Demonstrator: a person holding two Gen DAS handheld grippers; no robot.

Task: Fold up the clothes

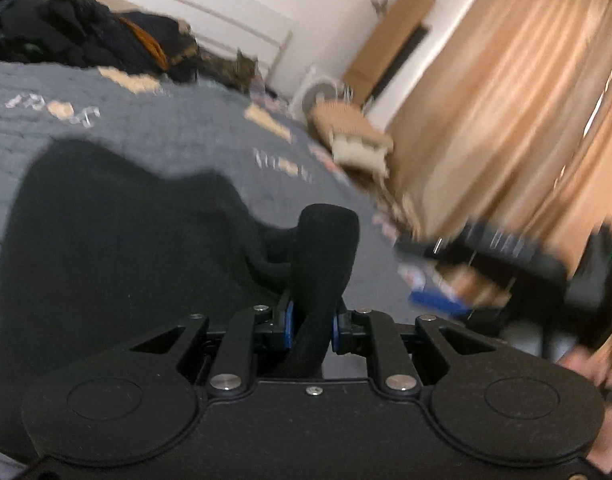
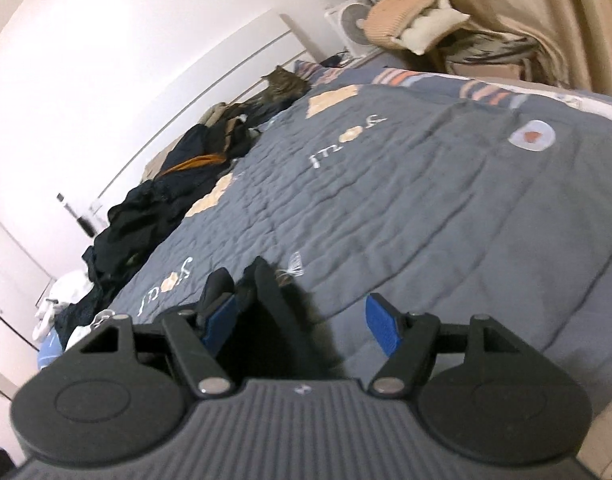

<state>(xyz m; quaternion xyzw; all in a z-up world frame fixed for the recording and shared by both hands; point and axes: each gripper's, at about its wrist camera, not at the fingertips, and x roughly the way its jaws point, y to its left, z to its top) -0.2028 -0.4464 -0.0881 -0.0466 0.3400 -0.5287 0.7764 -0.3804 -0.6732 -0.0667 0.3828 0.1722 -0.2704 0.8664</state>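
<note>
Clamping a bunched fold of the black garment (image 1: 105, 240), my left tongs (image 1: 312, 322) grip tight; my right tongs (image 2: 301, 320) gape, black cloth between them untouched.

Bedroom: quilted bed (image 2: 426, 184) (curtains (image 1: 506, 100)).

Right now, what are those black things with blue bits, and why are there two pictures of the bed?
Each is a hand-held gripper: a pincer a person squeezes, with a camera looking along its fingers. One picture comes from the left one, one from the right. The left hand-held gripper pinches a black garment. The right hand-held gripper is open, with dark cloth by one blue pad. On the grey quilt lie a clothes pile and a cat.
</note>
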